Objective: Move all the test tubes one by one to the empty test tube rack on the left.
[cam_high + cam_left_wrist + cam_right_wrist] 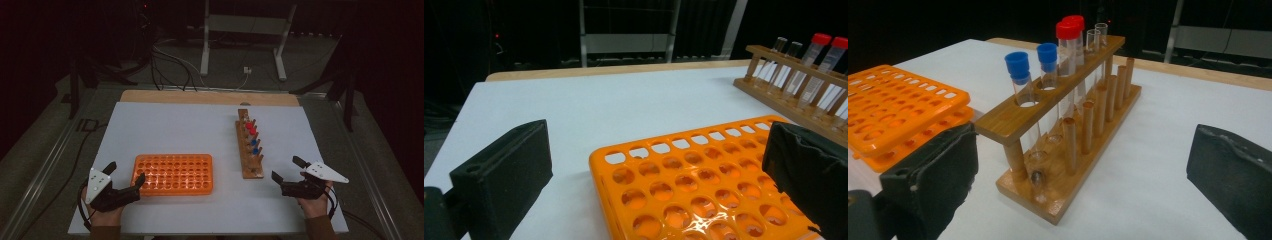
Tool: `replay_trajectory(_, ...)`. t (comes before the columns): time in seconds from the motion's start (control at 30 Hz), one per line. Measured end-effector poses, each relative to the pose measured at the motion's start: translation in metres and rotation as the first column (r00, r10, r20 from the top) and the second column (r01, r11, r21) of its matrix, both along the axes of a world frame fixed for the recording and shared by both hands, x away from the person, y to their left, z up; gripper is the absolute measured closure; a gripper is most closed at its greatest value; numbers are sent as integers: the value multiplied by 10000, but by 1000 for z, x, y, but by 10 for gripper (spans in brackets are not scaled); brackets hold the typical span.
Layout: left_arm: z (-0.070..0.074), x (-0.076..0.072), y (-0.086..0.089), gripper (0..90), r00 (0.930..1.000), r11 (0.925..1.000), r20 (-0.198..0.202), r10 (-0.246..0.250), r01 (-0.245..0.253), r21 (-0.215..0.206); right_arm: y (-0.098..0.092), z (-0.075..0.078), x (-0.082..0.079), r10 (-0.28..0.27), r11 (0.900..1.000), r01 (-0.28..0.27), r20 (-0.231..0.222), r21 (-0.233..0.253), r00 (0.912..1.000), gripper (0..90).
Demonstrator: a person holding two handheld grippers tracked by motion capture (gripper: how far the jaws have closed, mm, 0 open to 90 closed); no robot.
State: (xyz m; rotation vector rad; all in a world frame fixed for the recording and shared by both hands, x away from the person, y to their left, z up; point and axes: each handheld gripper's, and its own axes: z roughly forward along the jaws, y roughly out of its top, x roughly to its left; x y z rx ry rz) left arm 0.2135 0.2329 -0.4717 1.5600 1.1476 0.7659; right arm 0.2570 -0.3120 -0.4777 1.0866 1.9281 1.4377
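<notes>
Both claws are held open, gripping nothing — the left claw (125, 176) at the bench's near-left corner, one jaw just at the orange rack (173, 174). That rack is seen lying near the front edge. The right claw (287, 170) is held near the wooden rack (248, 145) — capped tubes (1047, 60) are stood in it — toward the right edge.

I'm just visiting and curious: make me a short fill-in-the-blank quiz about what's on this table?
1. The empty plastic rack near the left gripper is coloured ____.
2. The tubes stand in a rack made of ____.
3. Two tubes have red caps and two have ____ caps.
4. The fingers of the right gripper are ____, holding nothing.

Missing words: orange; wood; blue; open
</notes>
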Motion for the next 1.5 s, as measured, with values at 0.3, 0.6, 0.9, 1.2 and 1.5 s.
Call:
replay_trajectory(0.3,0,0,-1,6,9999,9999,19,132,-132,-1,-2,1,0,-85,9999,85,-18,89,10000,1)
replay_trajectory(0.6,-3,3,-4,7,9992,9993,-293,274,-267,266,3,15,1,45,9996,-41,-167,267,9999,31)
replay_trajectory(0.9,-3,3,-5,7,9992,9988,-218,344,-336,354,18,26,12,470,9989,-470,-456,-2,9979,93)
replay_trajectory(1.2,-3,3,-6,7,9991,9989,-215,358,-351,307,39,34,25,918,9945,-945,-598,-449,9940,189)
replay_trajectory(1.5,-3,2,-8,7,9996,9990,-168,208,-201,410,58,28,37,1145,9886,-1219,-842,-887,9898,415)
